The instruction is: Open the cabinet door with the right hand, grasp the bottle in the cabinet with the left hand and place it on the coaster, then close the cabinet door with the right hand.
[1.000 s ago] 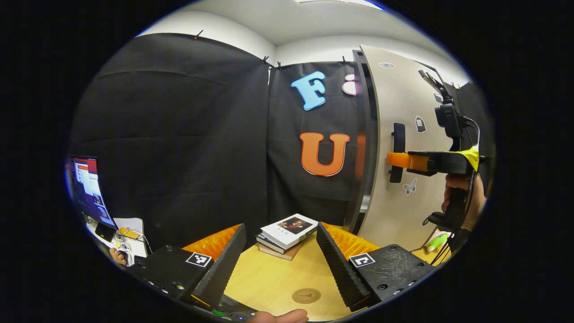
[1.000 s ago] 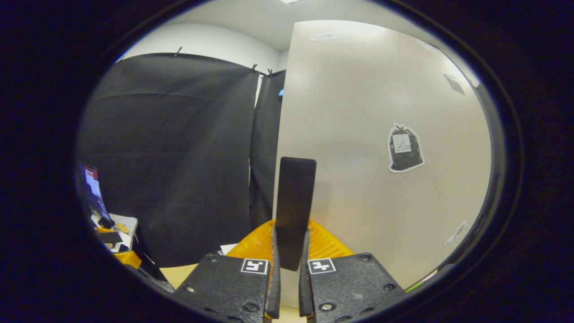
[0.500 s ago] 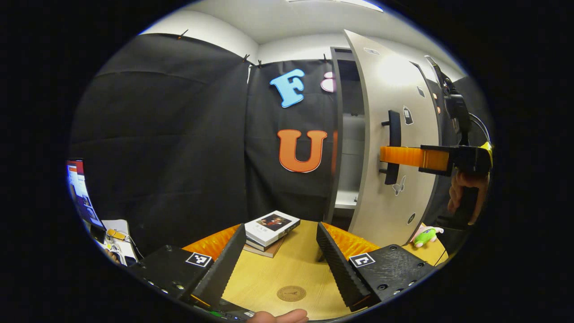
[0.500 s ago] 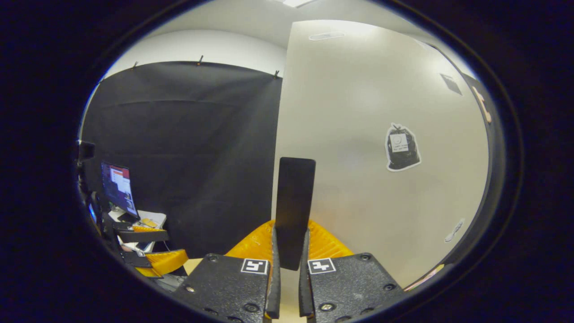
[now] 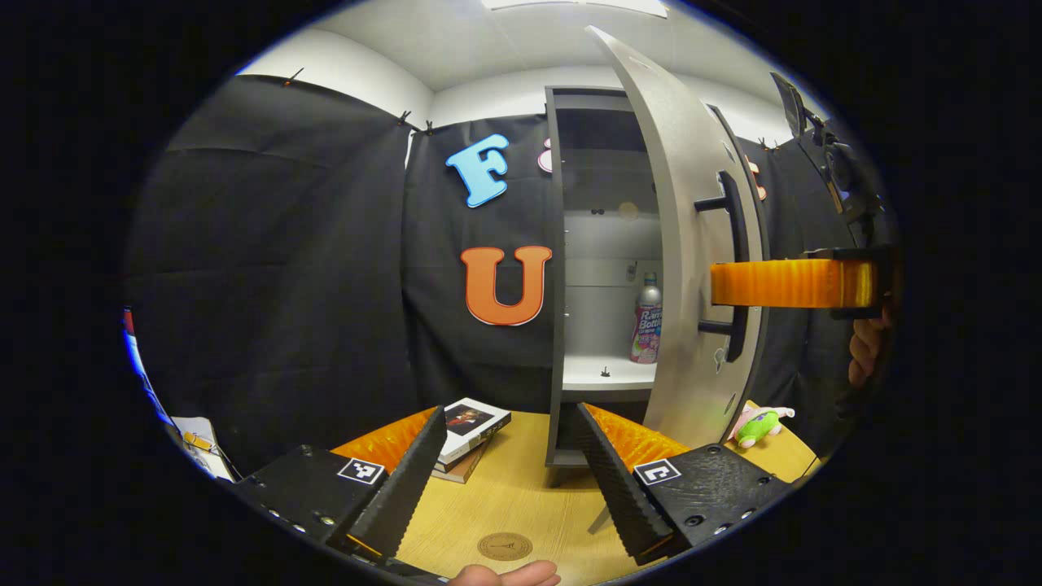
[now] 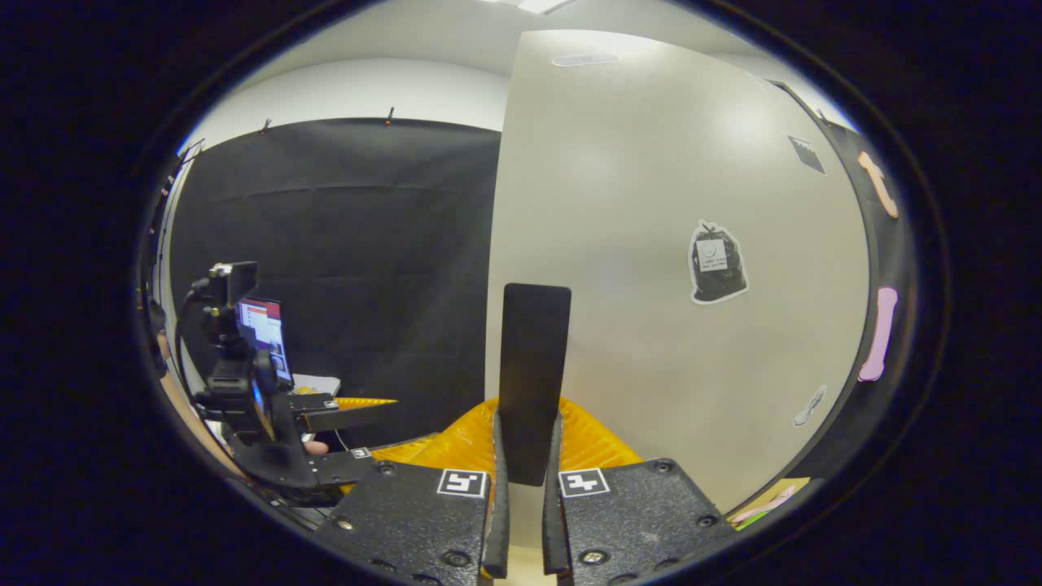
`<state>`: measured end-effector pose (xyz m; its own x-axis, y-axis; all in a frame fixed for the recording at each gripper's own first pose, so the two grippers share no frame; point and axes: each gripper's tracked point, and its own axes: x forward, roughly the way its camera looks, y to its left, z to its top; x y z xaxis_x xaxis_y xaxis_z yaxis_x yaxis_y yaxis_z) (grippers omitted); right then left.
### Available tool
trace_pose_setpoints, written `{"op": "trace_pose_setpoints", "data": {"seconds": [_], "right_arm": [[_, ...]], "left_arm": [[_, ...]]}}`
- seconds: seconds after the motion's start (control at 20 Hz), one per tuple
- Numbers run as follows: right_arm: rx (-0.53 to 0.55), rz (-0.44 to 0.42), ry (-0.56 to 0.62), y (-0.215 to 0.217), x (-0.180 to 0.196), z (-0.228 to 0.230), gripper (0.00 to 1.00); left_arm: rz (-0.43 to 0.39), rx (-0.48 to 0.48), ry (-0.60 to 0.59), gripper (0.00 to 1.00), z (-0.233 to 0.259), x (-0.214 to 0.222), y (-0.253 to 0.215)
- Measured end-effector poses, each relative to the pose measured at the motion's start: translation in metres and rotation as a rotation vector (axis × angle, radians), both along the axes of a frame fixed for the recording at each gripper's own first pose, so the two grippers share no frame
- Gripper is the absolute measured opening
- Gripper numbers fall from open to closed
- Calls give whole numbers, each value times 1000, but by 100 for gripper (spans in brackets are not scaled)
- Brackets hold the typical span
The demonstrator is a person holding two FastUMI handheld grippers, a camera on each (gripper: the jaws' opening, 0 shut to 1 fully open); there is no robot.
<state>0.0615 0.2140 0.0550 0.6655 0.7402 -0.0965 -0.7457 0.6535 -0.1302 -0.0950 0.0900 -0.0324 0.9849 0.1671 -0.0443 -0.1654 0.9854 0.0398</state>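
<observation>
Door (image 5: pixel 680 268) ajar; bottle (image 5: pixel 646 319) upright (shelf); coaster (image 5: pixel 505 546) bare.

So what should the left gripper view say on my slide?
Cabinet door pulled open by the right tool, showing the bottle.

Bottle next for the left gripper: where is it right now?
In the left gripper view, the bottle stands upright on a shelf inside the cabinet, just left of the open cabinet door.

Bottle (image 5: pixel 647 319) half behind cabinet door (image 5: pixel 688 268)
</observation>
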Motion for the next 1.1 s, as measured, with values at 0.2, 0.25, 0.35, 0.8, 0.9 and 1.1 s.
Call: {"op": "trace_pose_setpoints", "data": {"seconds": [0.2, 0.25, 0.35, 0.8, 0.9, 1.1], "right_arm": [[-14, 9, 22, -4, 0, -2, 19], [-13, 7, 33, -3, -1, -3, 19], [-19, -3, 44, -4, 0, -4, 19], [28, -152, 77, -10, 2, -4, 19], [30, -206, 70, -16, 4, -5, 19], [62, -328, 58, -28, 0, -3, 20]], "left_arm": [[-41, 19, 2, 95, -4, 21, -13], [-51, 24, 2, 95, -4, 26, -17], [-78, 36, 1, 95, -2, 38, -24], [-235, 78, 12, 95, -11, 121, -95], [-273, 89, 15, 96, -14, 145, -118], [-283, 131, -10, 97, -4, 193, -146]]}}
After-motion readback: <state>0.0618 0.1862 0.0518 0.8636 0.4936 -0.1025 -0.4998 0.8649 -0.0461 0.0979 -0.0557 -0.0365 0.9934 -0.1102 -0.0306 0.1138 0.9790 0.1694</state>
